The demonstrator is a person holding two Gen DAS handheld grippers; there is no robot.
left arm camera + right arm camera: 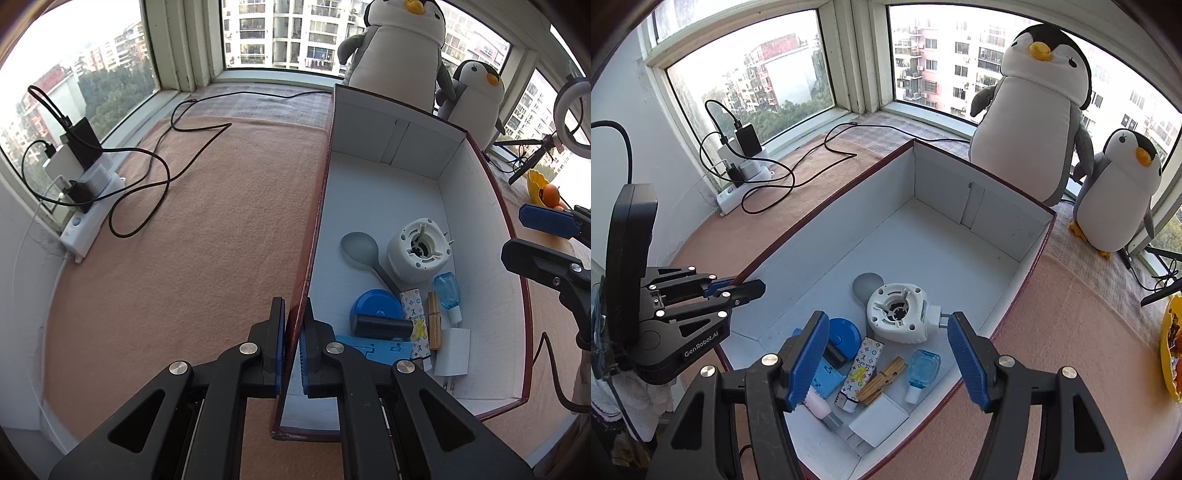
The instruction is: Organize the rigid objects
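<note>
A dark red cardboard box (pixel 391 177) with a white inside stands on the pink mat; it also shows in the right wrist view (pixel 945 177). Inside lie a white round plastic device (pixel 419 249) (pixel 899 315), a grey spoon (pixel 360 247), a blue round lid (pixel 375 304), a clear blue bottle (pixel 921 367), a wooden clothespin (pixel 882 380), a patterned tube (pixel 858 373) and a white charger (pixel 452 352). My left gripper (pixel 293 349) is shut on the box's left wall, also seen in the right wrist view (pixel 738 286). My right gripper (pixel 886 362) is open and empty above the objects.
A white power strip (pixel 92 206) with chargers and looping black cables (pixel 147 184) sits at the left by the window. Two plush penguins (pixel 1027 122) stand behind the box. A yellow bowl with oranges (pixel 543 188) and a ring light (pixel 572 118) are at the right.
</note>
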